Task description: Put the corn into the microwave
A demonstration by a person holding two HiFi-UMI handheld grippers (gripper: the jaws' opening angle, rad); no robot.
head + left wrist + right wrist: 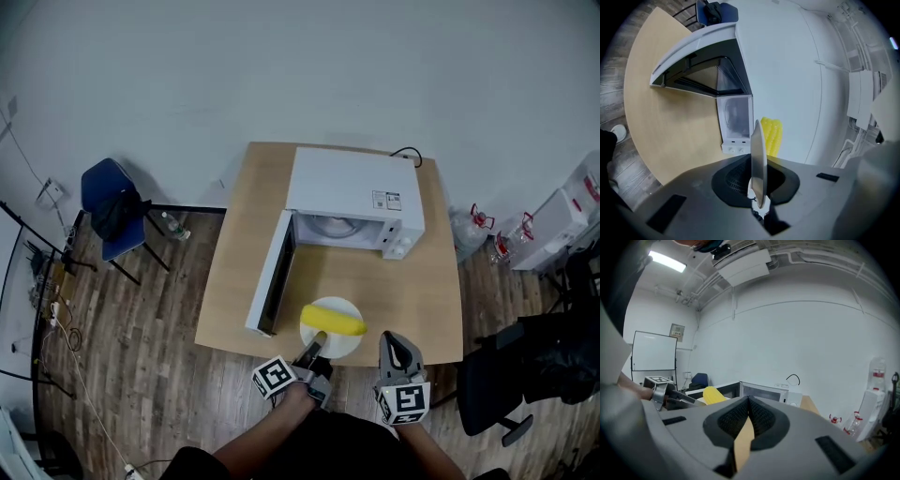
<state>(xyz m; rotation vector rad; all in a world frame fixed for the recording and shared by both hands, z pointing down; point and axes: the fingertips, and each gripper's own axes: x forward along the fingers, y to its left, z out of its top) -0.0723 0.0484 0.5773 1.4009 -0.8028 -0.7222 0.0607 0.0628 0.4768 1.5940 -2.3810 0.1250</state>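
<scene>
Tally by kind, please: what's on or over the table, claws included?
microwave: 1
plate: 1
corn: 1
claws: 2 (left claw shut on the plate's rim; right claw empty)
Total: 5

Plate (758, 154), edge-on in left tool (758, 187), hides part of corn (772, 136); microwave (347, 187) label txt too small.
</scene>
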